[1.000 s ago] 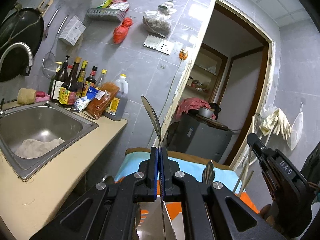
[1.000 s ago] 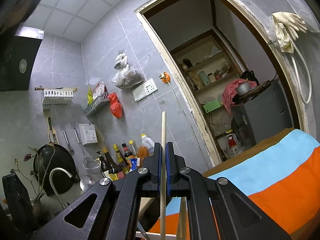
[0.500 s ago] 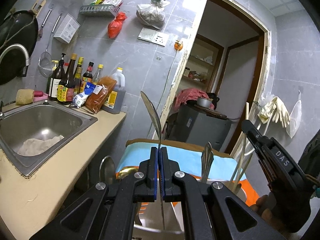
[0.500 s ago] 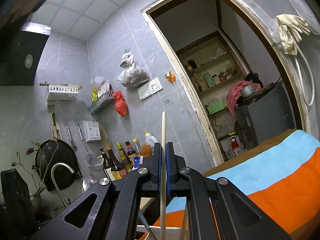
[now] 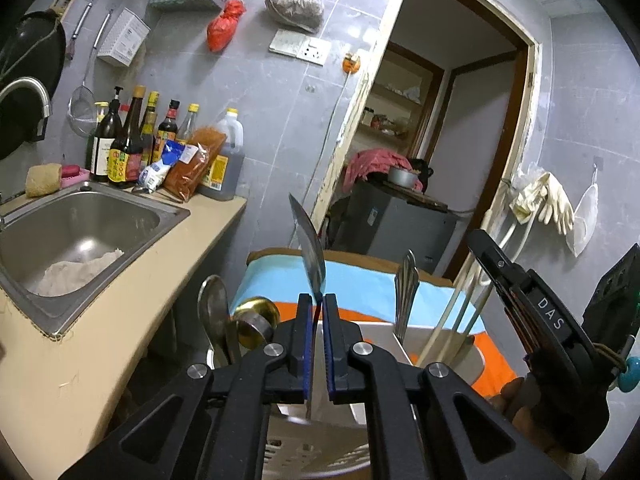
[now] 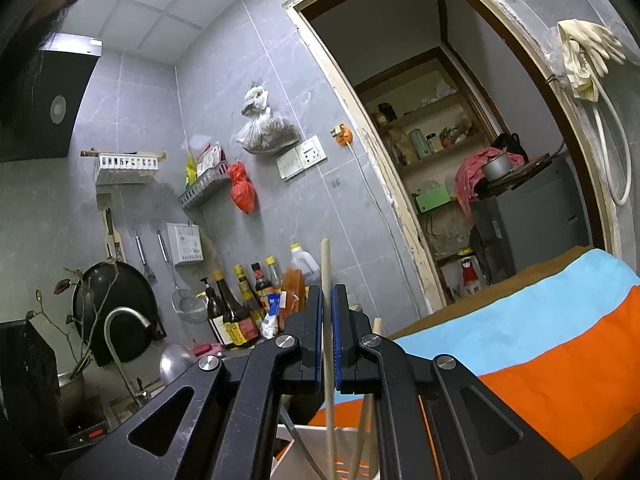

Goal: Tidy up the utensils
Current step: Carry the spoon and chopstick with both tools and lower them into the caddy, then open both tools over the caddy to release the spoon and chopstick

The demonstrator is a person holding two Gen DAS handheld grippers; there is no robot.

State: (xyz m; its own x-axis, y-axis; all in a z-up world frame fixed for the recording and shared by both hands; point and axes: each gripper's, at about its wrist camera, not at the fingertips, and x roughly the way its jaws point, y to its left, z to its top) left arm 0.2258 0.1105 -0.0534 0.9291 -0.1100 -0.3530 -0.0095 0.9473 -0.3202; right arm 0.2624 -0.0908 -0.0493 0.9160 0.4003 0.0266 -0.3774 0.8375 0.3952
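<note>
My left gripper is slightly parted around a metal utensil handle that stands up between the pads, tilted left. Below it is a white utensil holder with a spoon, a fork handle and chopsticks standing in it. My right gripper is shut on a wooden chopstick, held upright over the same white holder. It shows at the right of the left wrist view.
A steel sink and a beige counter lie to the left, with sauce bottles at the wall. An orange and blue cloth lies under the holder. A doorway opens behind.
The left pads have parted a little and the metal utensil now leans left, sitting lower. The holder with its spoon, fork and chopsticks has come into the left view. The right gripper keeps its chopstick.
</note>
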